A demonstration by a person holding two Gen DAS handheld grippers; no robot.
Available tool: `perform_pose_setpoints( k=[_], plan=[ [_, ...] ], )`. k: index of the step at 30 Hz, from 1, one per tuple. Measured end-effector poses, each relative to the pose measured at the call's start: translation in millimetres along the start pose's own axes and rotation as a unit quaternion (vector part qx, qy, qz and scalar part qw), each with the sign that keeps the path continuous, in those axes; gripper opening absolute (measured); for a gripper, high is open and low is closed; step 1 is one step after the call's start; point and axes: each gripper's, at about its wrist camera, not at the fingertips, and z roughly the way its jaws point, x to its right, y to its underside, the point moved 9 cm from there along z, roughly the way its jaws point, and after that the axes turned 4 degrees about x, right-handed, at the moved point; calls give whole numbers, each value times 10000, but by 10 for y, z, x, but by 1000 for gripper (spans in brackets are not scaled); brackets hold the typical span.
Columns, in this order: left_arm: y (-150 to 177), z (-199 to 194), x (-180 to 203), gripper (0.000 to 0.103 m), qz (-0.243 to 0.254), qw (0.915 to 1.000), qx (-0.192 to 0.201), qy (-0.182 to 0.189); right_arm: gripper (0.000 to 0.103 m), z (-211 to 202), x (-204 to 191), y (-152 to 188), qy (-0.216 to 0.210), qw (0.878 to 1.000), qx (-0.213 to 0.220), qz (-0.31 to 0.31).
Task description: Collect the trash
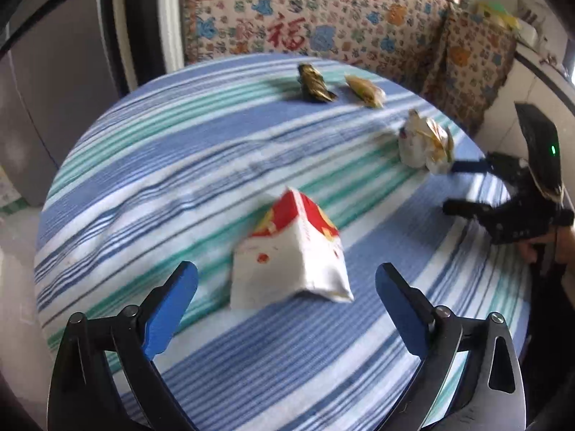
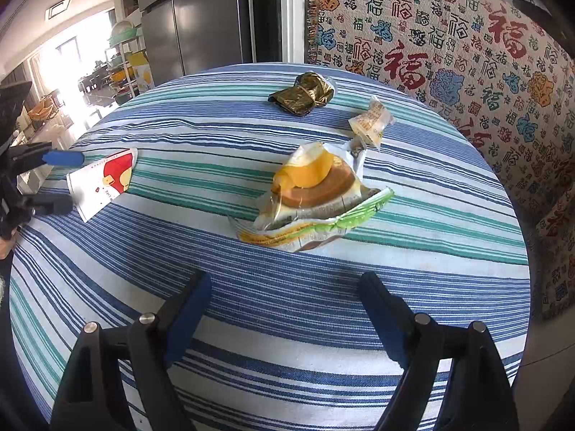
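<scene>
A round table under a blue, green and white striped cloth [image 1: 172, 165] [image 2: 287, 327] carries several pieces of trash. A red-and-white paper packet [image 1: 291, 251] [image 2: 104, 183] lies between the spread fingers of my left gripper [image 1: 287, 273] [image 2: 72, 180], which is open with gaps on both sides. My right gripper [image 2: 285, 280] [image 1: 452, 187] is open over bare cloth, just short of a crumpled wrapper with orange and brown print [image 2: 312, 197] [image 1: 426, 143]. Farther back lie a dark gold wrapper [image 2: 305, 93] [image 1: 314, 84] and a small yellowish packet [image 2: 370, 125] [image 1: 364, 89].
A sofa with a patterned cover [image 2: 449, 54] [image 1: 323, 10] curves behind the table's far and right sides. A grey refrigerator [image 2: 201, 25] stands at the back left, with a shelf rack [image 2: 125, 61] beside it. A person's hand [image 1: 532, 248] holds the right gripper.
</scene>
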Motion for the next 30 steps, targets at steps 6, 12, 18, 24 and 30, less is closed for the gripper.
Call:
perform_pose_setpoints(
  k=[6,12,18,24,30],
  plan=[
    [7,319,106,92,44,9990,-178,-408,87,-21,43,-19,4,10000,12,58],
    [-67,254,60,42,-216,9987,136,-449,87,-191,305,-262,4,9972,370,652],
    [-109,295,141,37,-324,9986,160,-382,87,27,209,-504,4,9960,391,807],
    [-140,302,248,28,-332,9990,161,-240,39,169,190,-461,197,9967,15,788],
    [-239,281,372,23,-373,9989,276,-104,36,-148,78,-513,96,9976,287,617]
  ],
)
